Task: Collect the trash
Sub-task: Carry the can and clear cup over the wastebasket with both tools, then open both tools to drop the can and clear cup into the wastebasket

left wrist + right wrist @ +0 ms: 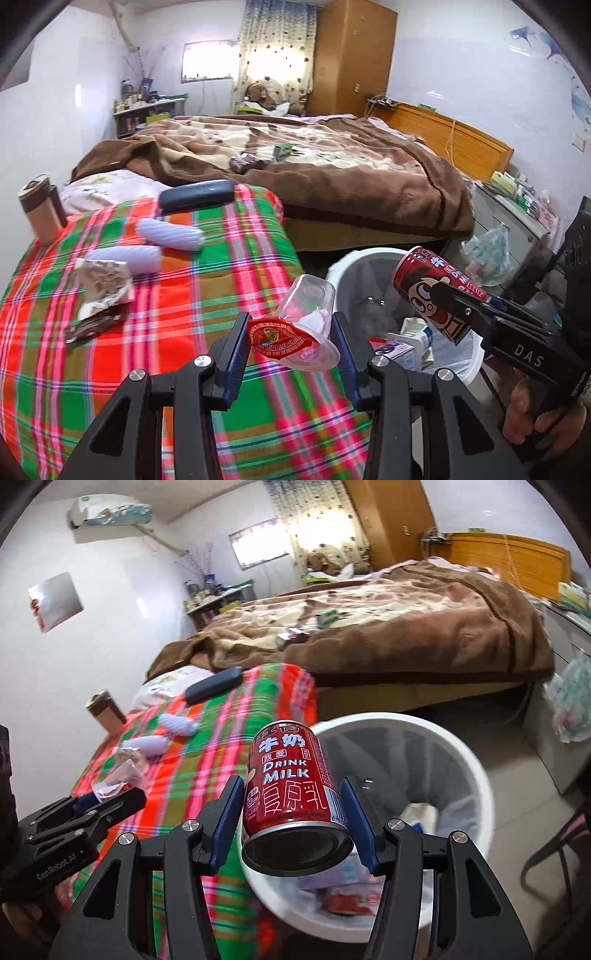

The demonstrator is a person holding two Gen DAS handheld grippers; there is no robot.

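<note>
L claw [291, 350] is clamped on a clear plastic jelly cup [308, 306] w/ a red foil lid [275, 338] peeled partway and hanging off its mouth; cup lies tilted between the blue pads, base pointing away from the cam, above the edge of the bench, just beside the bin. R claw [295, 812] grips a red milk can [291, 786] across its body, pads on both sides, can tilted w/ its dark bottom toward the cam and "DRINK MILK" text facing up; it hangs over the near rim of the white trash bin [476, 775]. From the L wrist view the same can [436, 291] shows at right, held above the bin [343, 266], w/ a hand [532, 417] on the R claw's handle. Bin stands on the floor right beside the bench, lined w/ a bag, already has cartons and wrappers inside. Bench is covered w/ a red/green/pink plaid cloth [184, 332]. Left on it: a crumpled foil wrapper [103, 284], a dark wrapper [92, 326] just in front of it, two pale ribbed lavender objects [170, 234], a dark glasses case [197, 194] at the far edge, and a brown tumbler [40, 210] at the far L corner. Behind is a bed w/ a brown blanket [332, 166], a few small items on top, too small to ID.
</note>
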